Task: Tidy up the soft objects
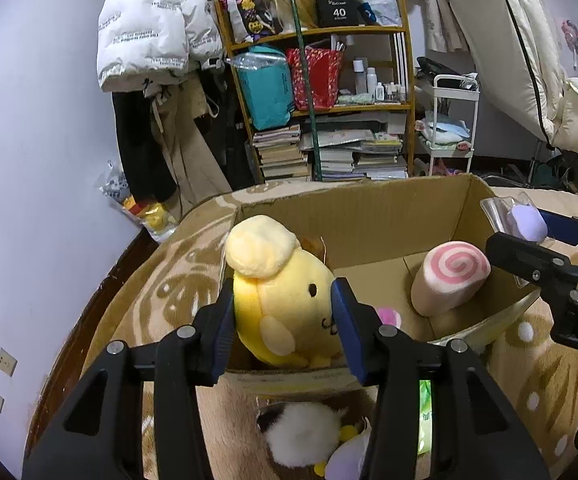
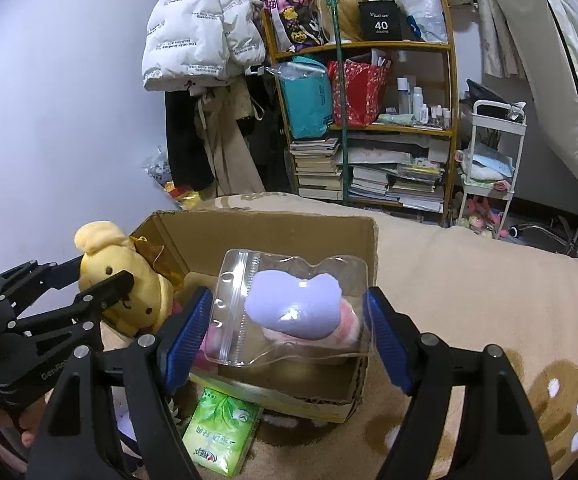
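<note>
My left gripper (image 1: 285,312) is shut on a yellow plush dog (image 1: 285,300) with a pale cap, its blue pads pressing both sides of the head. It hangs over the near-left corner of an open cardboard box (image 1: 349,200). A pink-swirl roll plush (image 1: 449,276) lies inside the box at the right. My right gripper (image 2: 289,320) is shut on a clear zip bag (image 2: 233,300) containing a lilac plush (image 2: 297,304), held above the box (image 2: 265,224). In the right wrist view the left gripper (image 2: 103,276) and the yellow dog (image 2: 141,300) appear at the left.
The box stands on a beige blanket (image 2: 469,300) with brown patterns. A green tissue pack (image 2: 221,436) and a white fluffy plush (image 1: 305,432) lie in front of the box. Behind stand a cluttered wooden shelf (image 1: 321,108), hanging coats and a white trolley (image 1: 453,120).
</note>
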